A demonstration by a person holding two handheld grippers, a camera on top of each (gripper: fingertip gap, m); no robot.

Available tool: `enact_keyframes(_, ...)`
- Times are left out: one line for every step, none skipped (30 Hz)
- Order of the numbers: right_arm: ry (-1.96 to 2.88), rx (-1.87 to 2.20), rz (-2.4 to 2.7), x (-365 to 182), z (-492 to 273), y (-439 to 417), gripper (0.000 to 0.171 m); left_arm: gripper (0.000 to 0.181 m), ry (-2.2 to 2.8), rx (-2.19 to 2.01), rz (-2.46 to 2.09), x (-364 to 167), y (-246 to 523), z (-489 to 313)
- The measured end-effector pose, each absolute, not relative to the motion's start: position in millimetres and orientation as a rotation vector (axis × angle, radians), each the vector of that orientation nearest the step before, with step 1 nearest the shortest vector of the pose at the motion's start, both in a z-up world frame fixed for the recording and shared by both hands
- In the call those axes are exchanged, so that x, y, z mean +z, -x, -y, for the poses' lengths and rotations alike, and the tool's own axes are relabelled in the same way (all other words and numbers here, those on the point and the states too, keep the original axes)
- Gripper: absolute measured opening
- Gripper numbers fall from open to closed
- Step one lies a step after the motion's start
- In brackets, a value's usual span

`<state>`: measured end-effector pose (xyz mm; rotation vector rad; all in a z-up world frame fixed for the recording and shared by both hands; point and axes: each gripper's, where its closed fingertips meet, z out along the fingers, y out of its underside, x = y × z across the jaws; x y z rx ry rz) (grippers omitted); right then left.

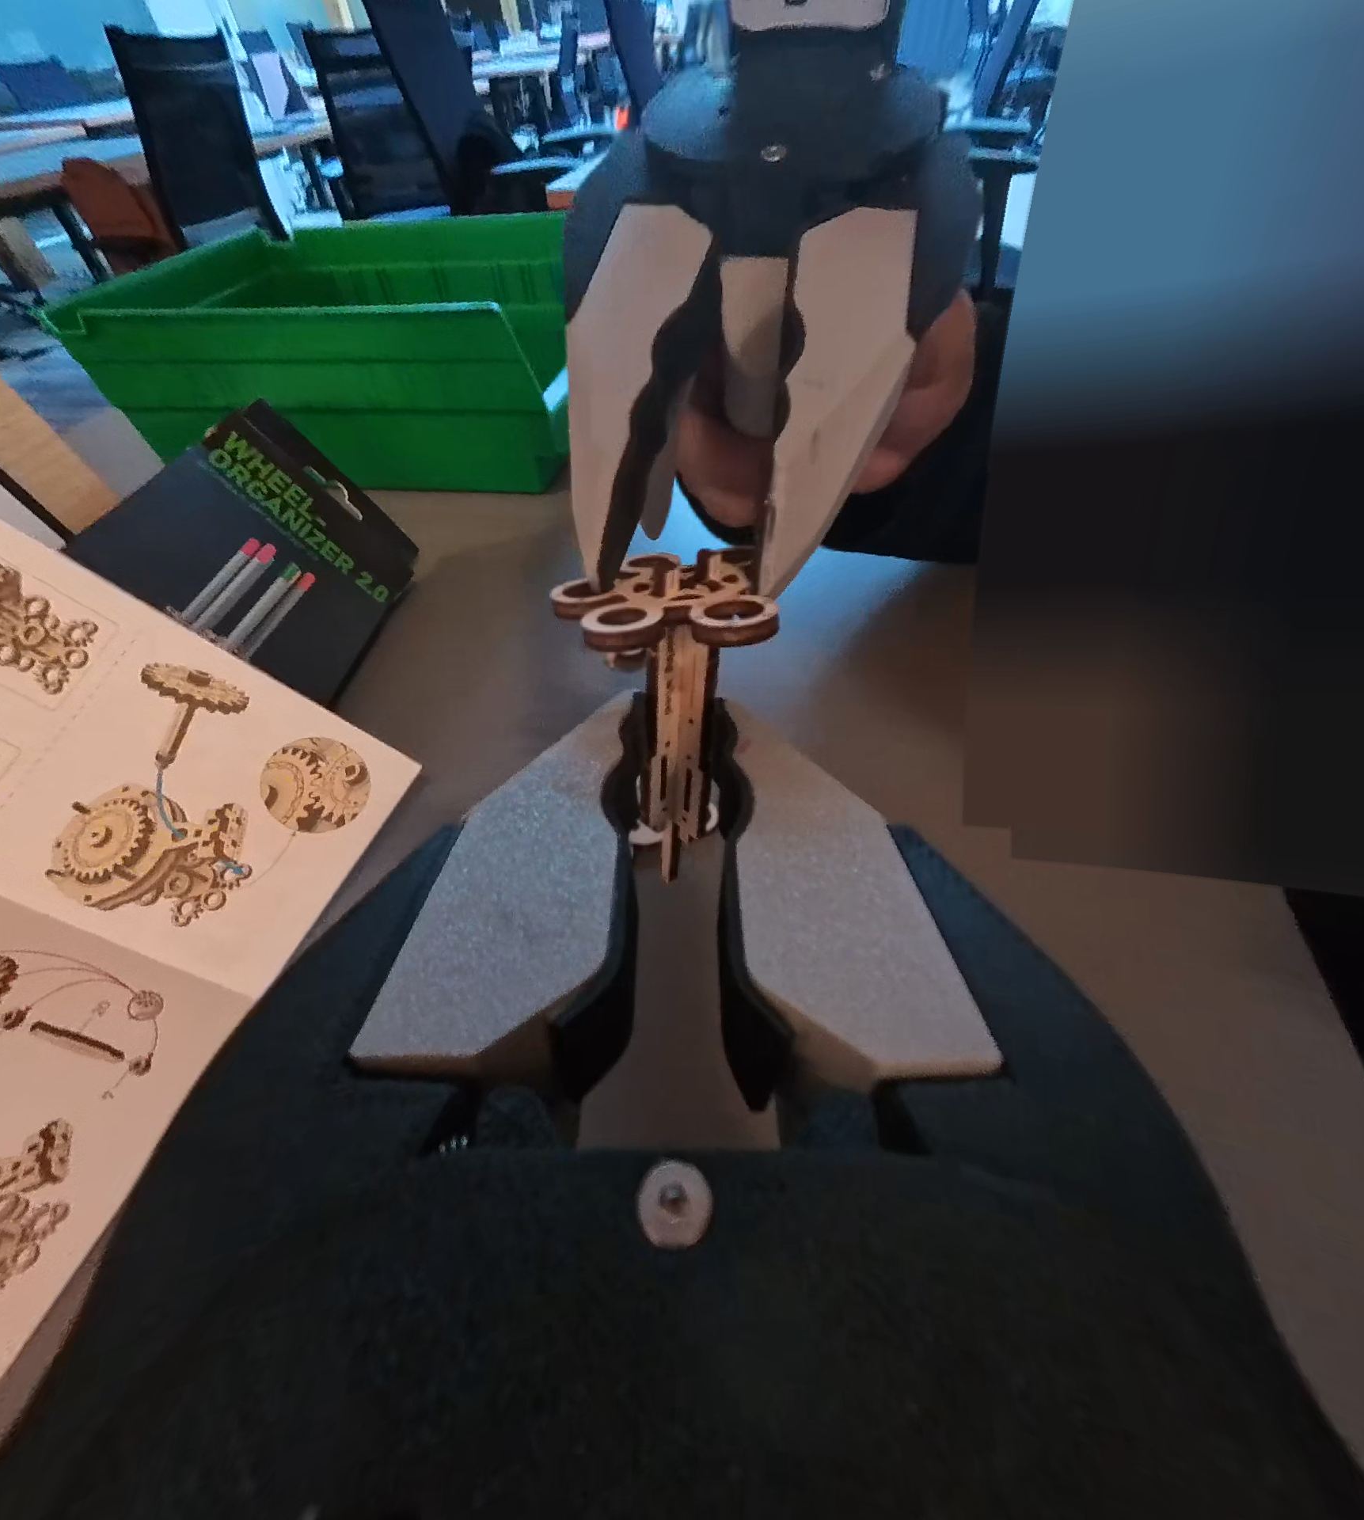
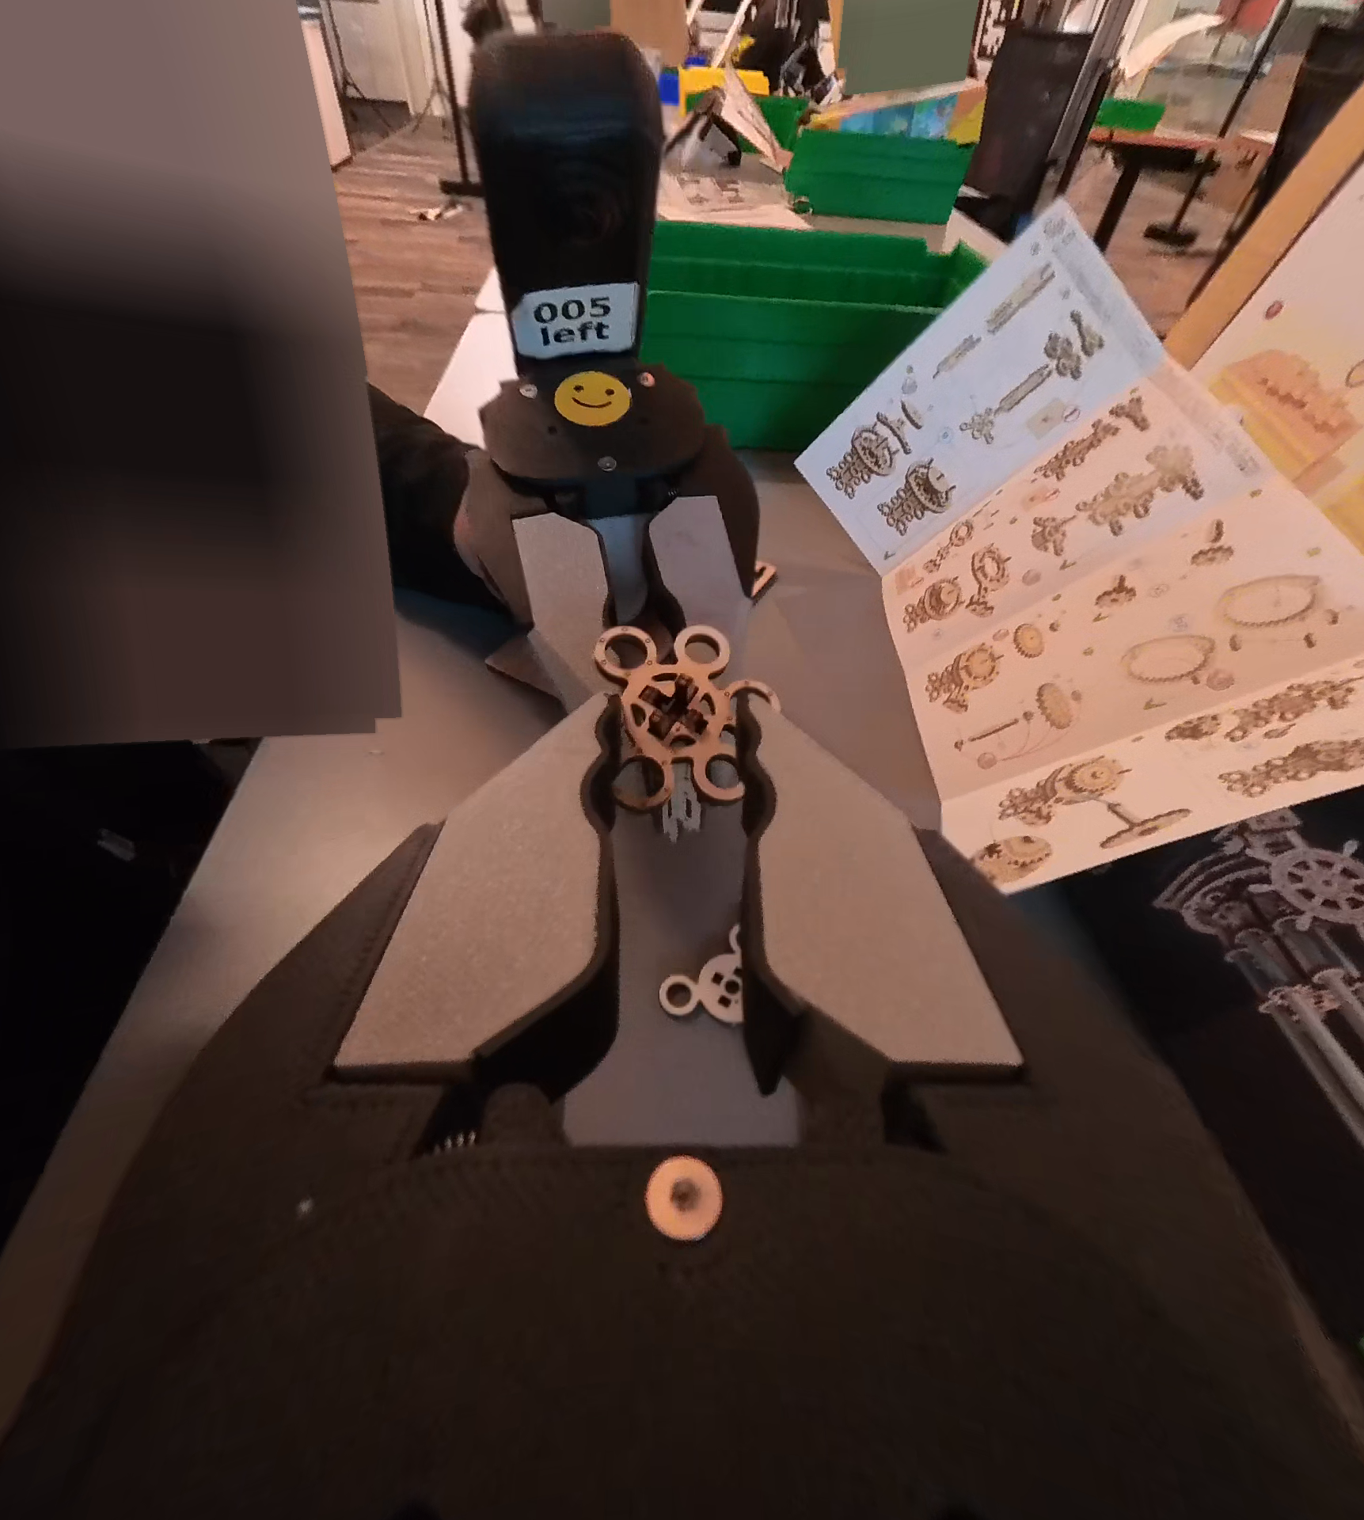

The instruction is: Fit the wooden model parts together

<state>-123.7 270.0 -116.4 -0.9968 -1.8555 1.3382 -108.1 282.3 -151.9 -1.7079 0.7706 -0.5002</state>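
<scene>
Above the grey bench (image 1: 991, 946), the left tool (image 1: 677, 753) is closed narrowly on the upright wooden shaft (image 1: 682, 724), while the right tool (image 2: 674, 732) pinches the flat ringed wooden plate (image 2: 674, 711) seated on the shaft's top. Two wooden parts are held; one loose ringed piece (image 2: 707, 987) lies on open bench, with the instruction sheet (image 1: 127, 822) and green bin (image 1: 349, 354) to one side
</scene>
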Motion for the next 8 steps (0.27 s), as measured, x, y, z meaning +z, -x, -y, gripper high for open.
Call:
enact_keyframes(0.974,1.347,1.849,-112.1,-268.6,122.0,0.026,0.012,1.689,-0.502,-0.769,-149.0,108.0,-282.1)
enact_keyframes(0.958,1.365,1.837,-107.5,-267.8,120.2,0.028,0.012,1.684,-0.486,-0.768,-148.5,109.7,-283.0)
enact_keyframes(0.950,1.388,1.825,-103.4,-268.0,118.4,0.031,0.012,1.679,-0.468,-0.775,-148.8,111.2,-283.6)
enact_keyframes(0.953,1.409,1.812,-99.8,-269.4,116.9,0.033,0.012,1.668,-0.454,-0.780,-148.5,112.4,-284.2)
enact_keyframes(0.961,1.428,1.791,-96.2,-272.1,116.2,0.034,0.012,1.655,-0.446,-0.780,-147.8,113.8,-285.1)
enact_keyframes(0.972,1.446,1.771,-93.3,-275.4,115.6,0.035,0.012,1.648,-0.443,-0.776,-147.5,115.3,-286.1)
enact_keyframes(0.985,1.462,1.755,-91.7,-278.5,115.2,0.036,0.012,1.647,-0.446,-0.770,-147.5,116.9,-287.0)
enact_keyframes(1.000,1.470,1.745,-91.1,-281.4,115.1,0.036,0.012,1.647,-0.447,-0.760,-147.2,118.9,-288.1)
